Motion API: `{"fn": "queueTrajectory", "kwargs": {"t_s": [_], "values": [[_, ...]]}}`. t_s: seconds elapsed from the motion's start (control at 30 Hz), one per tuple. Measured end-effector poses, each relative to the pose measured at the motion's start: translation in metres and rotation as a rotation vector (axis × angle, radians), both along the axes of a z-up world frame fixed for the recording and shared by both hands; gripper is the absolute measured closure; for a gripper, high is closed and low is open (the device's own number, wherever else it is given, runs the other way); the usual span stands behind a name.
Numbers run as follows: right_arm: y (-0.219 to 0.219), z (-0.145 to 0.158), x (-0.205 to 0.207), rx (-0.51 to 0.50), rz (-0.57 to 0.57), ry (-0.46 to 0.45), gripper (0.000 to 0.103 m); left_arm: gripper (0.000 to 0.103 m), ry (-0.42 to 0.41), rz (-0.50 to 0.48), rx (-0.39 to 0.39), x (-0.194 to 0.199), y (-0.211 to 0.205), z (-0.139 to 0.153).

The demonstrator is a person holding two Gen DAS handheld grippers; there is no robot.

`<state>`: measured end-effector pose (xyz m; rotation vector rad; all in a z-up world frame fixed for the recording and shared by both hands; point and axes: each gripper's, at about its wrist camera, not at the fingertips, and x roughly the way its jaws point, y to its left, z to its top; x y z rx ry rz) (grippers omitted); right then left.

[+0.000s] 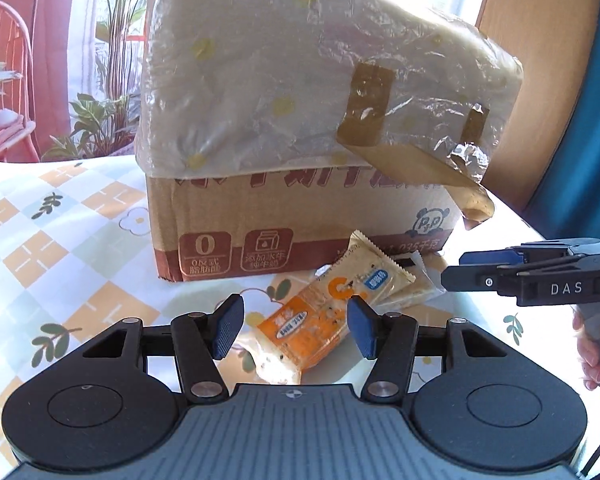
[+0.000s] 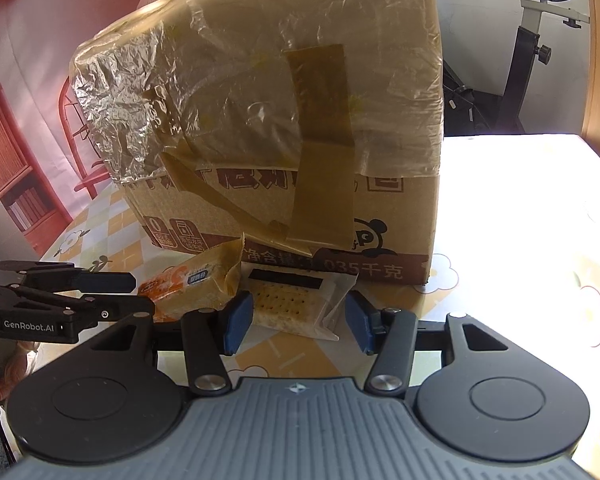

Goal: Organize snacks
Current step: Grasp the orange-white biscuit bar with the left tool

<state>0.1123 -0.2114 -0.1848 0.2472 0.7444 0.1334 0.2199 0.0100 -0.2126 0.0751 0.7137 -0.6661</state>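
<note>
1. Far left: checked tablecloth (image 1: 60,240) with flower print covers the table. No snacks lie on this side.
2. Left-centre: cardboard box (image 1: 300,232) stands upright on the cloth, its upper part wrapped in clear plastic and strips of brown tape. Whether it has an opening toward the grippers cannot be told.
3. Centre: orange cracker packet (image 1: 320,320) lies on the cloth just in front of the box, tilted, its upper end resting over a second packet.
4. Left gripper (image 1: 296,328) hangs above the orange packet, jaws released and standing either side of its lower half. Pads do not press on it in this view.
5. Right of centre: clear cracker packet (image 2: 292,304) lies flat, touching the box's foot and partly under the orange one.
6. Right gripper (image 2: 298,322) points at the clear packet, jaws parted and empty, fingertips just short of its near edge.
7. Judgement: the step in hand is picking up a packet each. Take the orange one first, since it lies on top; square the pads across its narrow width and close gently, as crackers crush.
8. Judgement: the clear packet's loose wrapper edge could slip, so grip its body. Keep the two grippers apart, as they are near each other.
</note>
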Motion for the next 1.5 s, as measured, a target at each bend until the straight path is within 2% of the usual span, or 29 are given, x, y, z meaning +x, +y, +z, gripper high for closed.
{"fn": "queueTrajectory", "kwargs": {"t_s": [0.07,0.13,0.23,0.33,0.5,0.6,0.97,1.17,1.27,1.4,1.5], "values": [[0.0,-0.001,0.001,0.002,-0.002,0.004,0.048,0.042,-0.01,-0.027,0.01,0.008,-0.009,0.003],[-0.001,-0.002,0.001,0.002,-0.007,0.007,0.048,0.042,0.021,-0.082,0.012,0.015,-0.018,0.001],[-0.003,-0.004,0.003,-0.003,-0.007,0.014,0.048,0.037,0.027,-0.143,0.053,0.016,-0.033,-0.006],[-0.002,-0.009,0.009,-0.009,0.01,0.033,0.048,0.037,0.017,-0.159,0.098,0.012,-0.041,-0.013],[-0.001,-0.024,0.028,-0.001,0.015,0.074,0.048,0.042,0.04,-0.087,0.071,0.008,-0.032,-0.021],[-0.001,-0.03,0.033,0.029,0.009,0.084,0.048,0.048,0.025,-0.049,0.099,-0.001,-0.026,-0.021],[0.019,-0.031,0.025,0.047,0.071,0.115,0.047,0.062,0.062,0.216,0.074,-0.024,0.004,-0.025],[0.031,-0.028,0.023,0.049,0.104,0.124,0.047,0.063,0.069,0.289,0.071,-0.031,0.018,-0.024],[0.034,-0.025,0.024,0.02,0.108,0.109,0.047,0.063,0.07,0.305,0.068,-0.034,0.021,-0.024],[0.034,-0.019,0.022,-0.068,0.141,0.072,0.047,0.063,0.073,0.32,0.059,-0.038,0.025,-0.026],[0.034,-0.015,0.019,-0.144,0.201,0.035,0.039,0.063,0.073,0.323,0.058,-0.04,0.024,-0.026]]}}
